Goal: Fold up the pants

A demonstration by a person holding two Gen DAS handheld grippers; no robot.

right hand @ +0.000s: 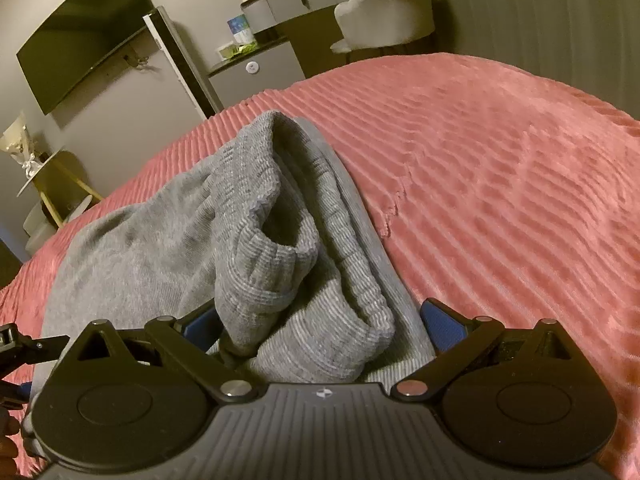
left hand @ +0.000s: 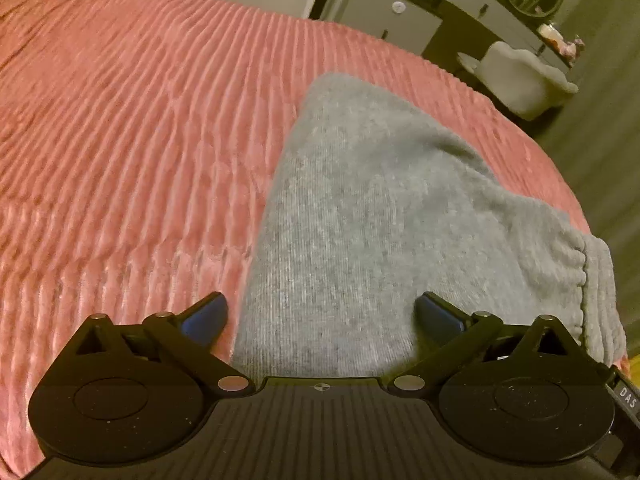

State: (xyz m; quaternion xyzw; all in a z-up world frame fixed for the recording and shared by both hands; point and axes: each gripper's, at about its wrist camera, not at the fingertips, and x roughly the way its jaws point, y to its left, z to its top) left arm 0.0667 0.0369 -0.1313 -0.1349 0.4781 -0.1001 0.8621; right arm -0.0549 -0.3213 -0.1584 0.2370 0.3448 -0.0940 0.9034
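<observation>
Right wrist view: right gripper [right hand: 320,320] spread around bunched waistband [right hand: 296,272], not pinching | pants [left hand: 360,208] lie along bed [left hand: 120,120] right edge, long axis running away | left gripper [left hand: 320,312] spread over flat cloth | right nearer waistband

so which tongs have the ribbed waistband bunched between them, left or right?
The right tongs: the pants' ribbed waistband is heaped between their open fingers. The left tongs are open over smooth, flat fabric.
</observation>
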